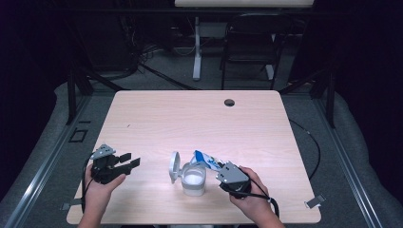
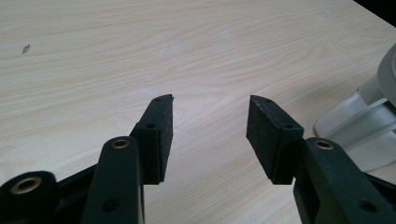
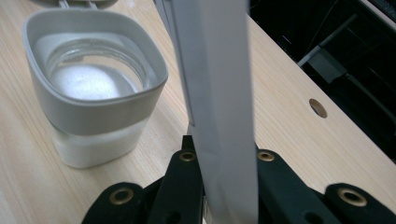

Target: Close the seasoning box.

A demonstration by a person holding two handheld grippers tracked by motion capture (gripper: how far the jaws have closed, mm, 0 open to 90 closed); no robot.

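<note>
Step in hand: the packet looks ready to be tipped over the open jar, likely to pour in its content.
Right hand-held gripper: clenched on the packet; in the right gripper view the white strip rises from between the jaws.
Left hand-held gripper: released, nothing between the pads, resting apart from the jar.
Jar position: near the front edge of the tabletop, lid flipped back, white powder inside.
Advice: bring the packet's mouth fully above the rim before tilting; the left one could steady the jar.

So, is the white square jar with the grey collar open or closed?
Open: the white square jar has its round grey lid flipped back, and white powder shows inside.
</note>
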